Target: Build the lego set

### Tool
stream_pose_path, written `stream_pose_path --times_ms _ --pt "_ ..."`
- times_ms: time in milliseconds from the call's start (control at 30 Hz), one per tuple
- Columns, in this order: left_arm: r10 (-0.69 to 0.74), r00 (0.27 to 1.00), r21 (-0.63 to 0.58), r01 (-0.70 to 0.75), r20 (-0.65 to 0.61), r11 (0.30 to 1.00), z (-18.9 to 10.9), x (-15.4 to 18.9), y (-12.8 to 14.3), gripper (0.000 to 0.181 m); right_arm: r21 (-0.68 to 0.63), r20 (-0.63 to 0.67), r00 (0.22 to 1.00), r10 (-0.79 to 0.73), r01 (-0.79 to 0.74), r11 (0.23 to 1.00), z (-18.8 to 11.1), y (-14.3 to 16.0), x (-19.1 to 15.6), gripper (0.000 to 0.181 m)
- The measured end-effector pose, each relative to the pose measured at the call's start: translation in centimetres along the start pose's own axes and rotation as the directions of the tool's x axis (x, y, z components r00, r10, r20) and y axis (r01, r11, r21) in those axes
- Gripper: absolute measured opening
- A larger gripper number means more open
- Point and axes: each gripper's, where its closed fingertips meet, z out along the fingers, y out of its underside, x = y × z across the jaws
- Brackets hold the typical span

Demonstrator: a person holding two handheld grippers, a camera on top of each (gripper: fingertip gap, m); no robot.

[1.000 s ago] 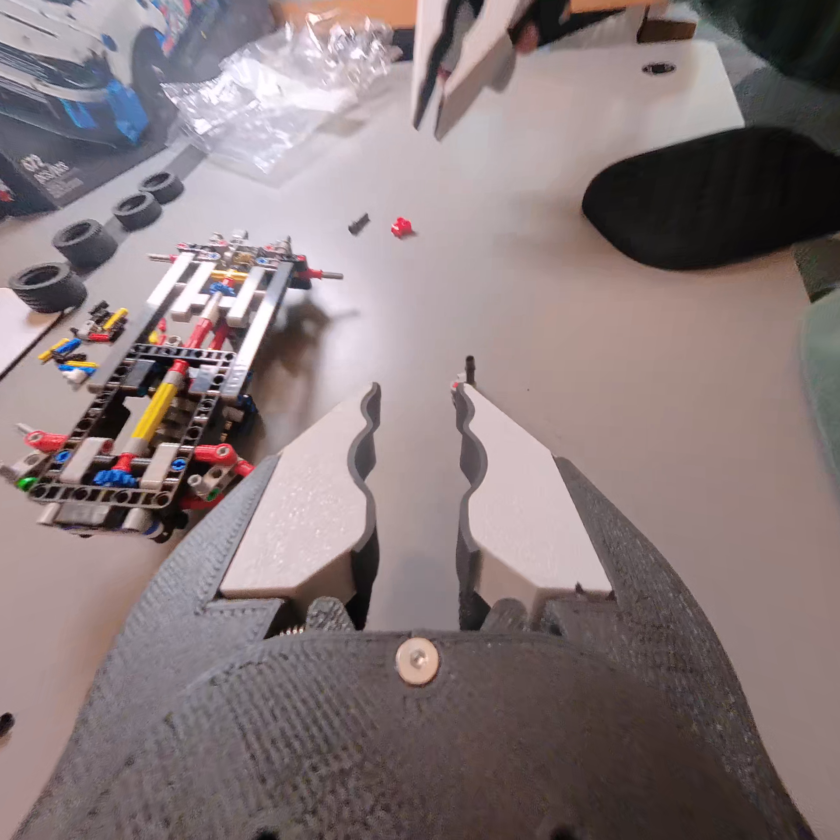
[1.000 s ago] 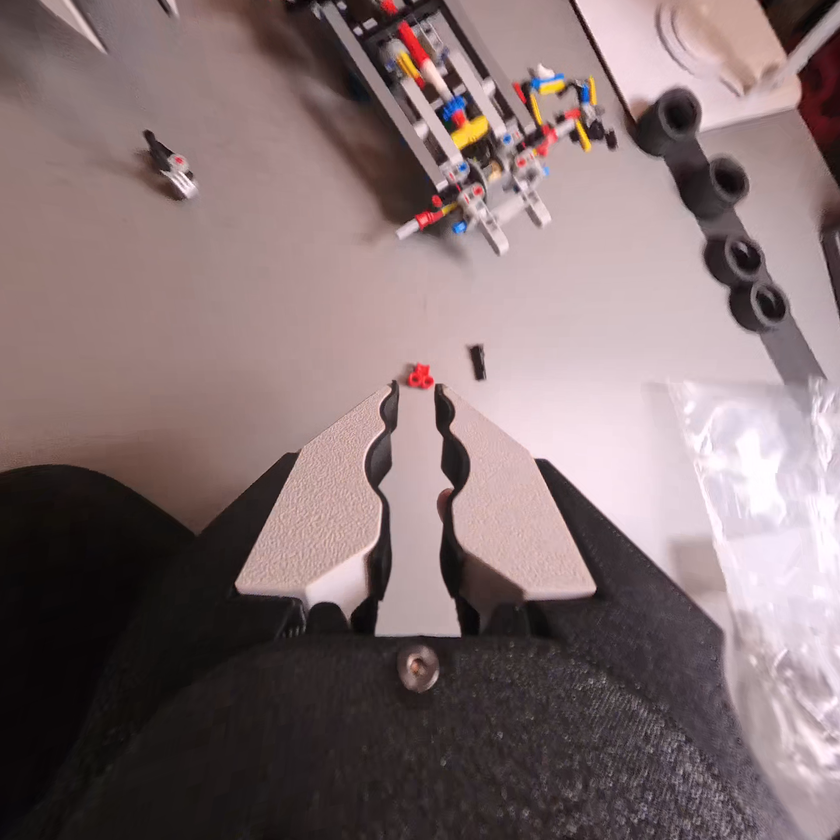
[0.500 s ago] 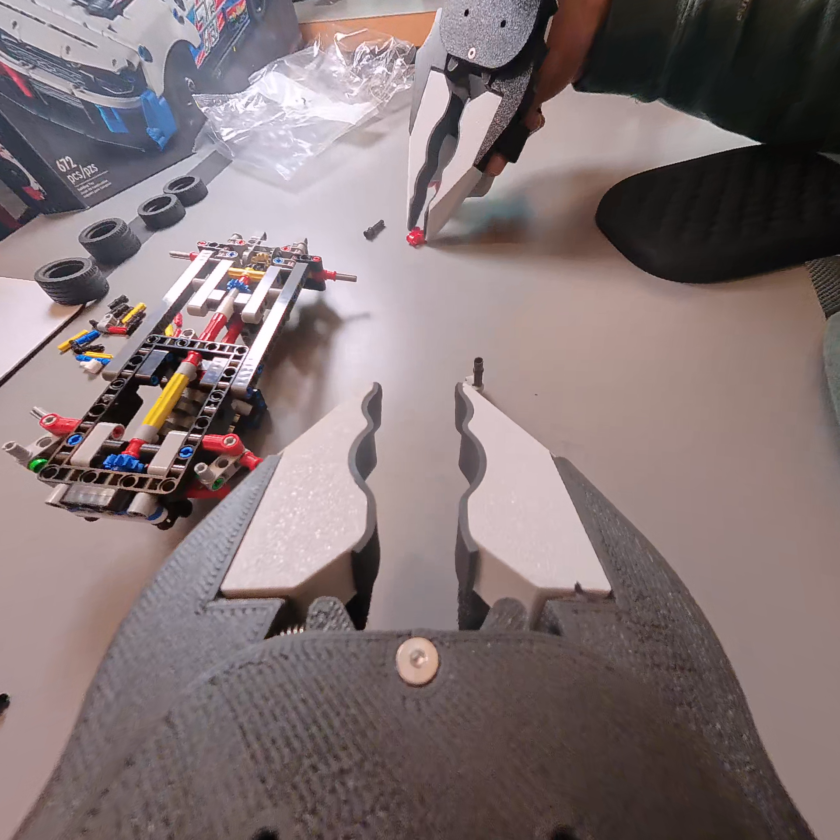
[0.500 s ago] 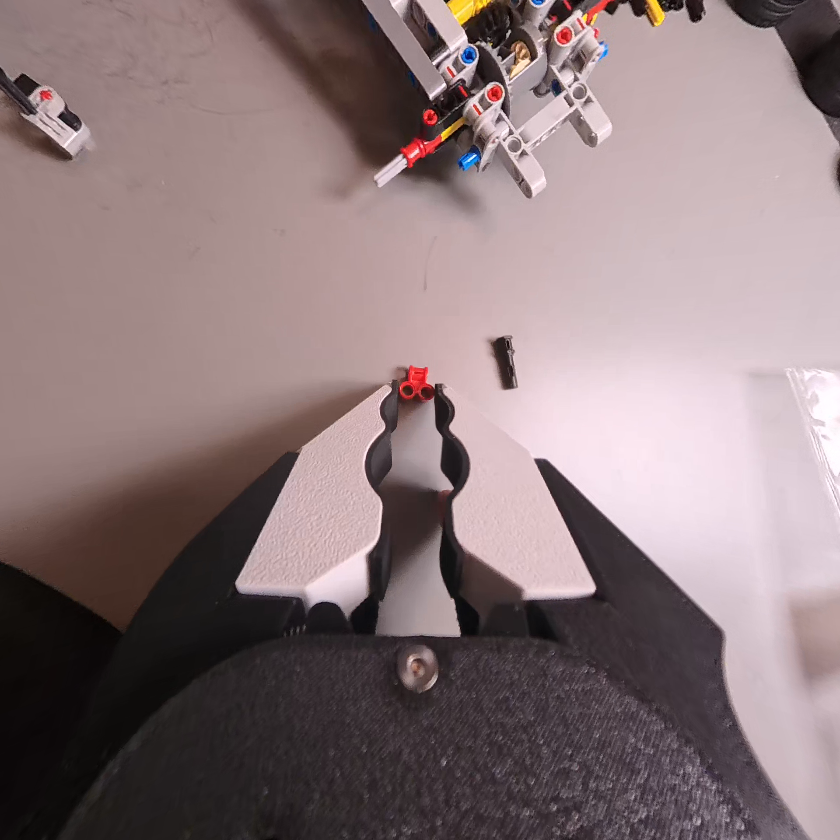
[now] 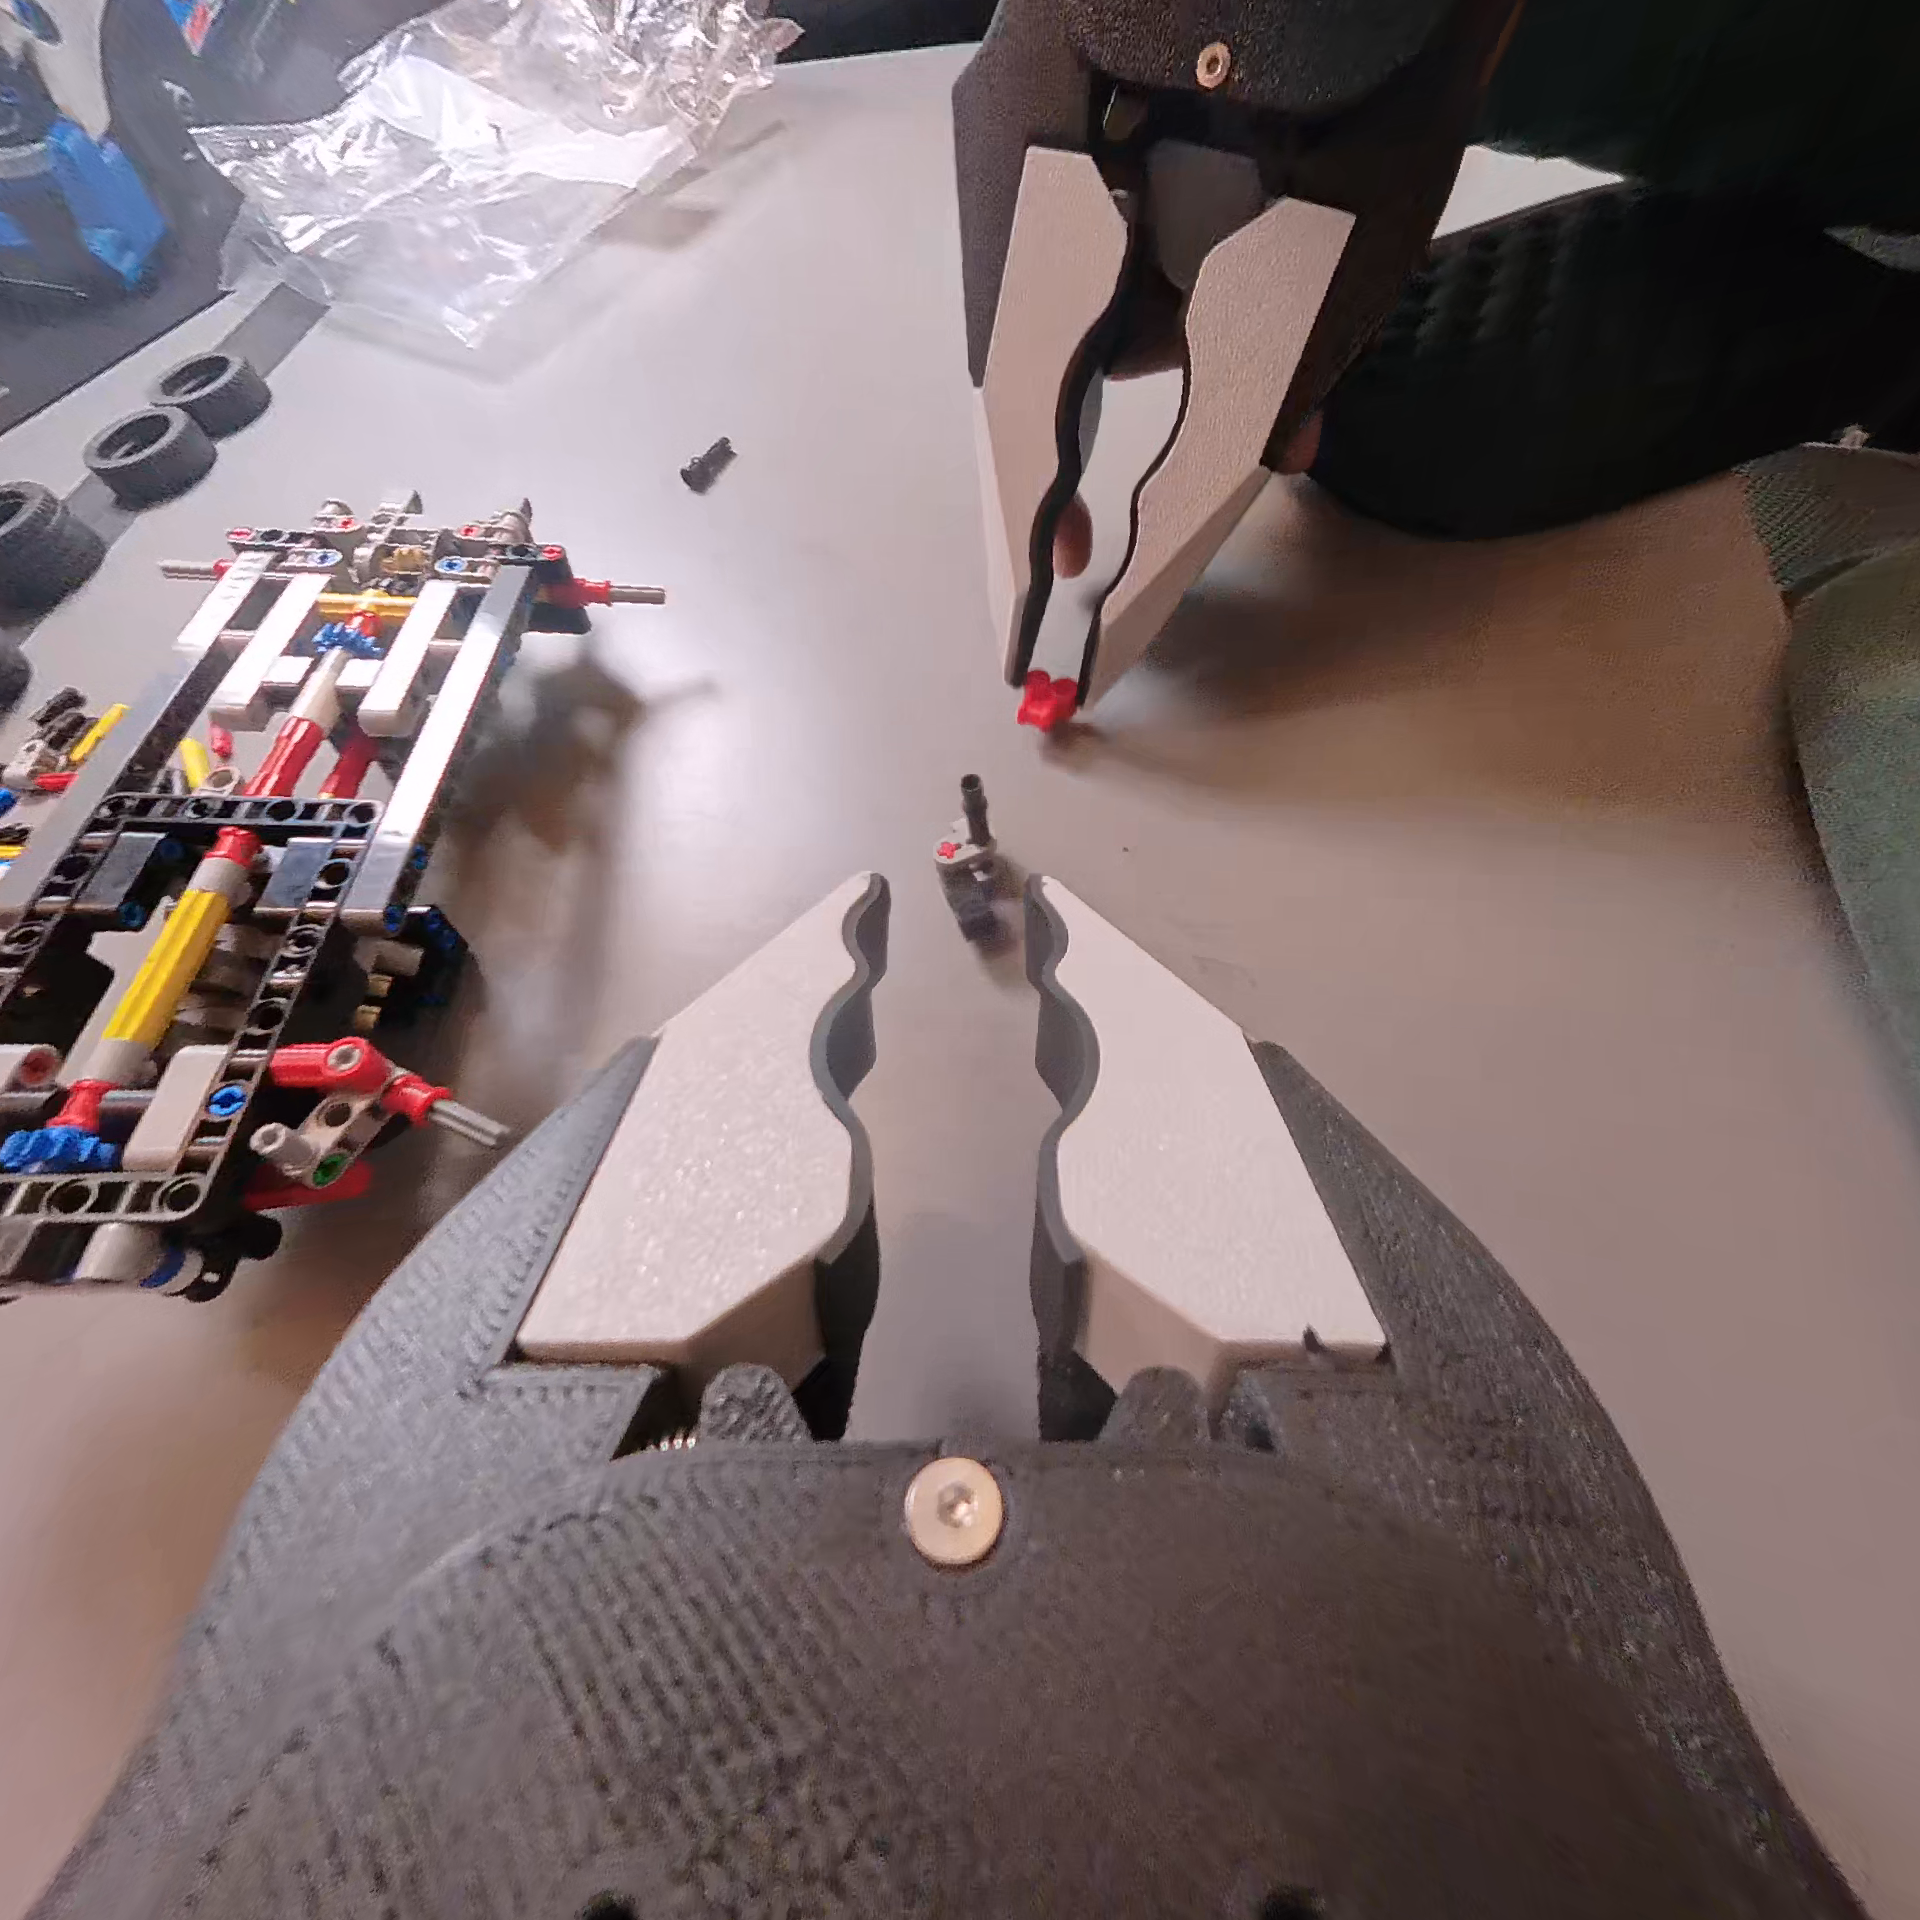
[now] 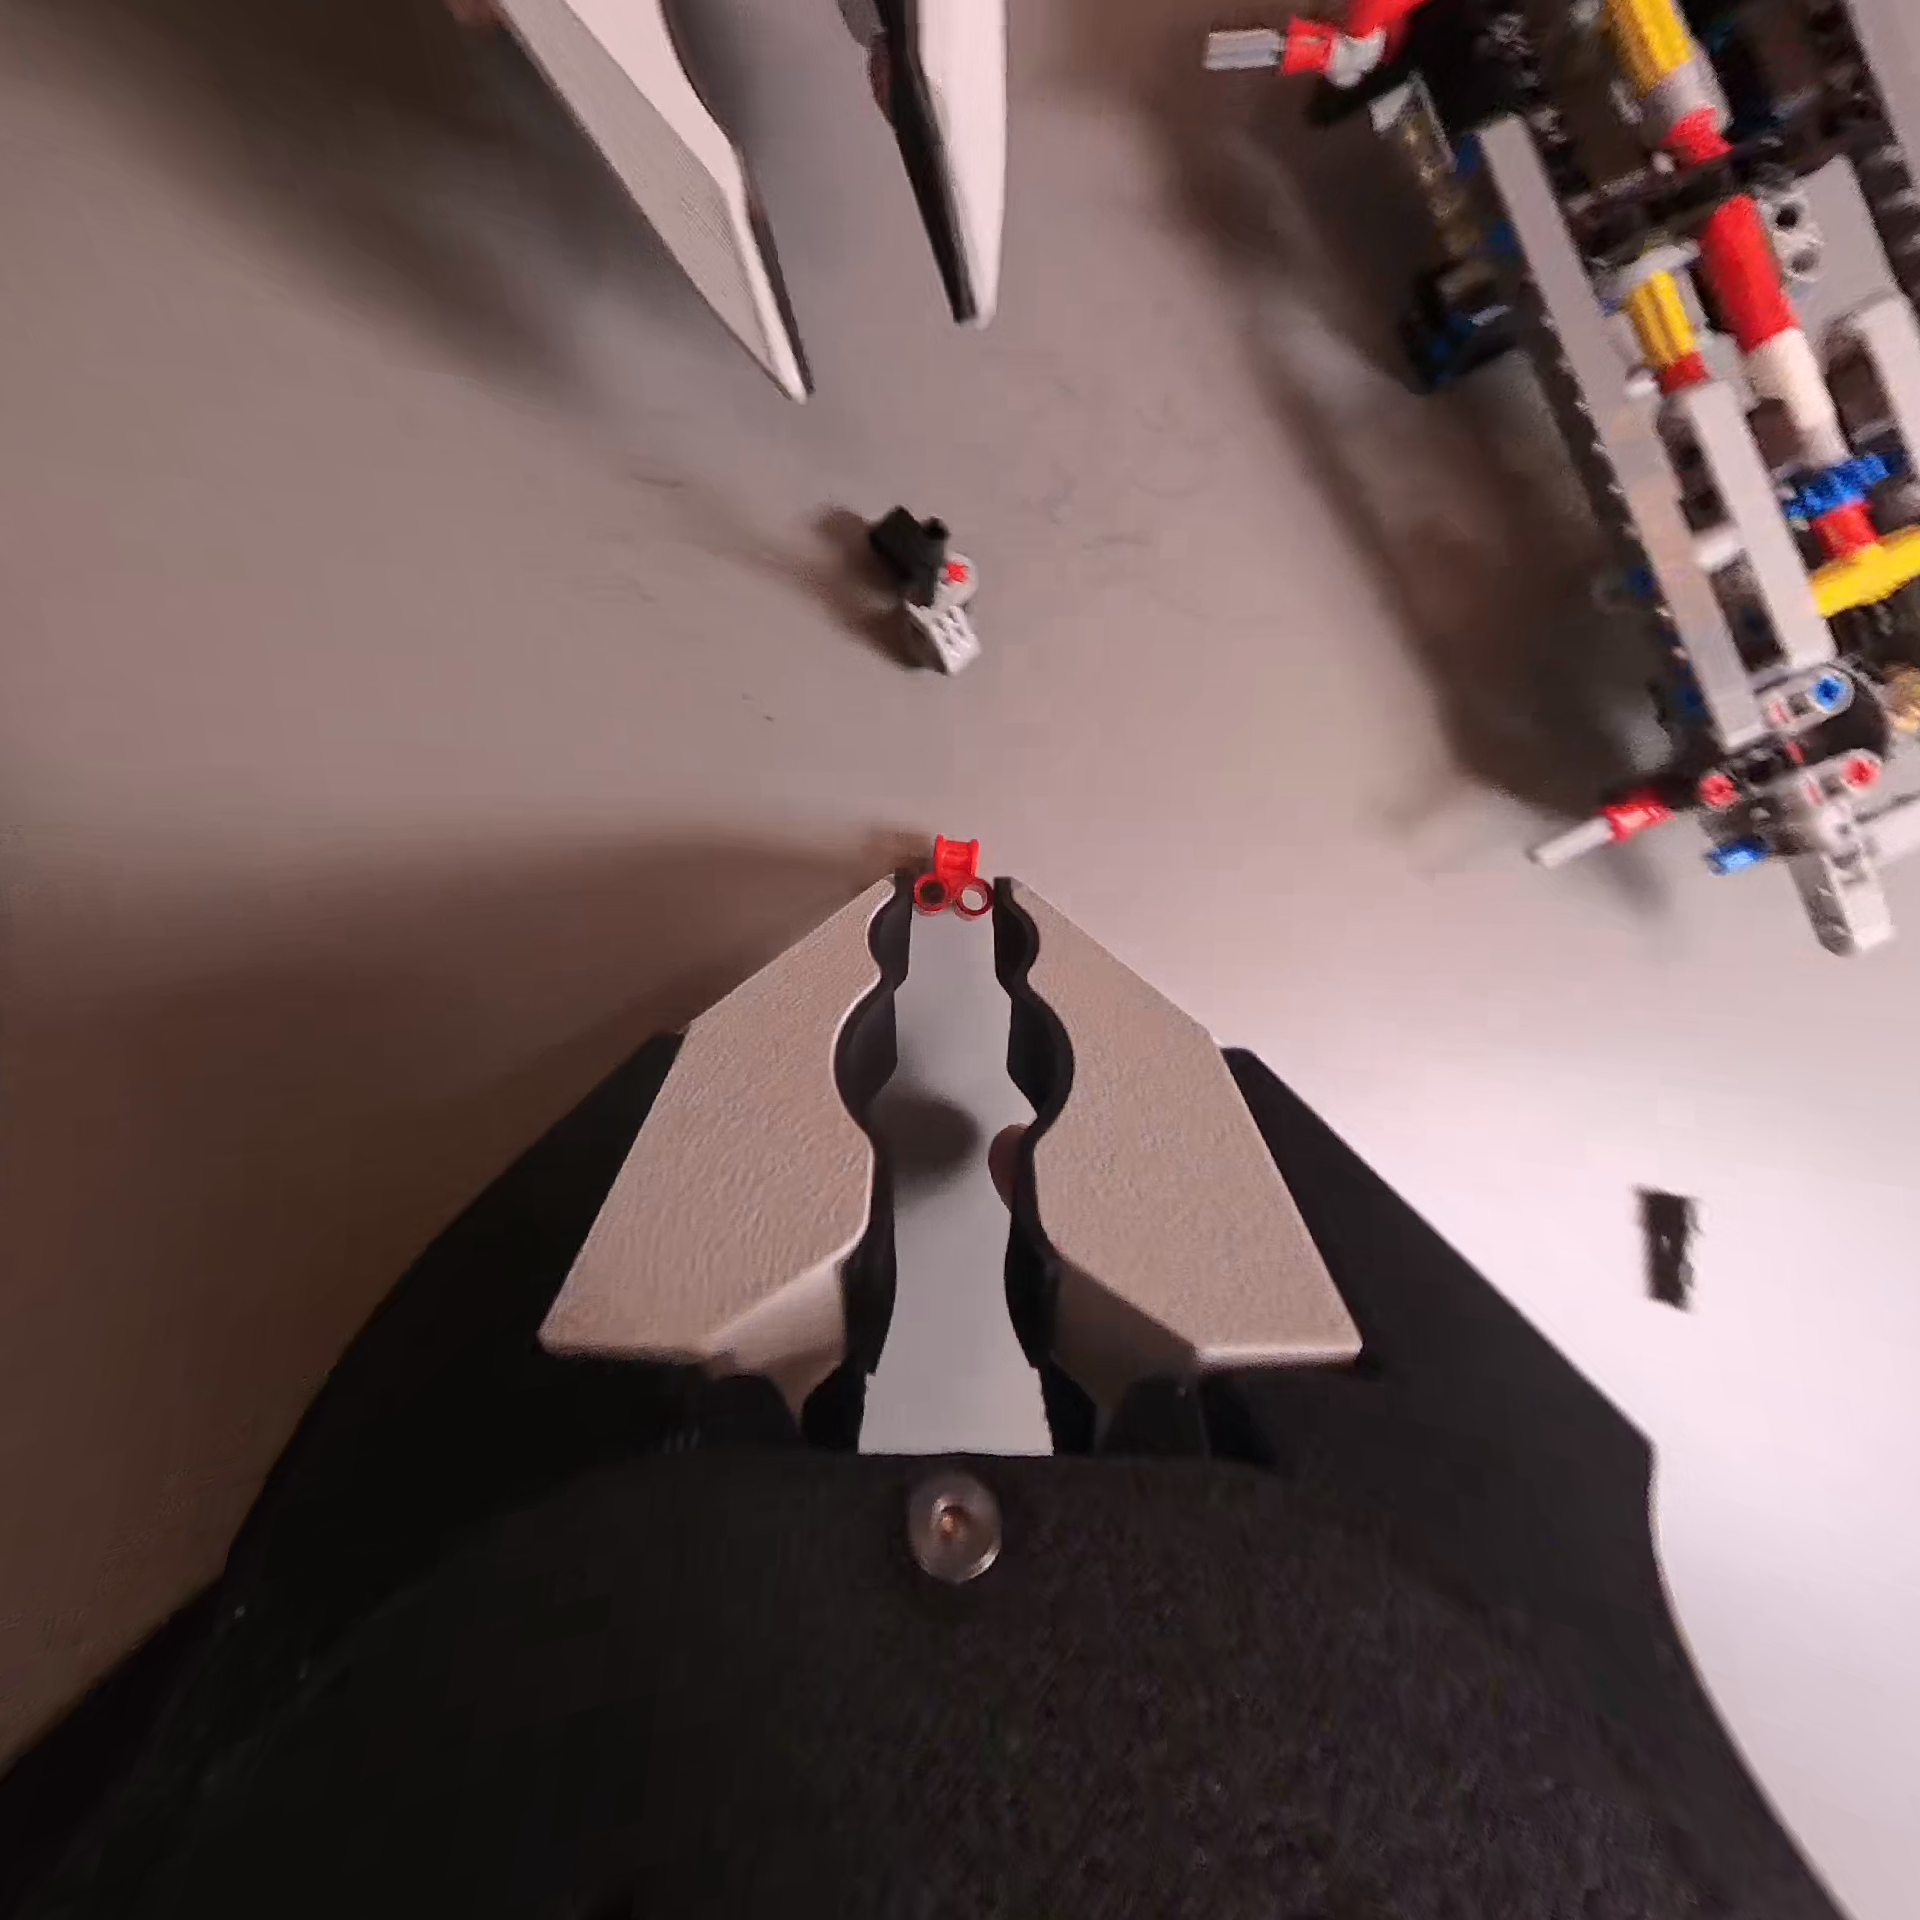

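Red connector [image 6: 951,881] pinched in right tongs [image 6: 953,894]; left tongs [image 5: 956,904] agape.

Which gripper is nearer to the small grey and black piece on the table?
Left. The left gripper is open, with the small grey and black piece lying just ahead between its fingertips. The right gripper, shut on the red connector, is farther from it.

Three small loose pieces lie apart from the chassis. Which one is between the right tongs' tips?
The red connector, pinched at the right tongs. The grey-and-black piece and black pin lie free.
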Motion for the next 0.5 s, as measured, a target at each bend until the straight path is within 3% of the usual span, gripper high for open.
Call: stream_pose_path --times_ms 33,267,500 --pt "0.009 1.000 -0.006 -0.009 -0.015 1.000 0.1 0.4 0.1 0.024 -0.001 0.009 1.000 -0.005 0.005 1.000 0.4 -0.4 -0.6 0.012" --pt "0.088 0.982 -0.089 -0.104 -0.168 0.991 0.6 3.8 1.6 0.019 -0.025 -0.027 0.999 0.033 -0.033 0.999 2.2 -2.4 -1.8 0.012" --pt "0.123 0.975 -0.149 -0.151 -0.186 0.977 1.0 4.4 2.8 0.019 -0.017 -0.060 0.992 0.110 -0.112 0.994 2.4 -2.6 -2.3 0.020"
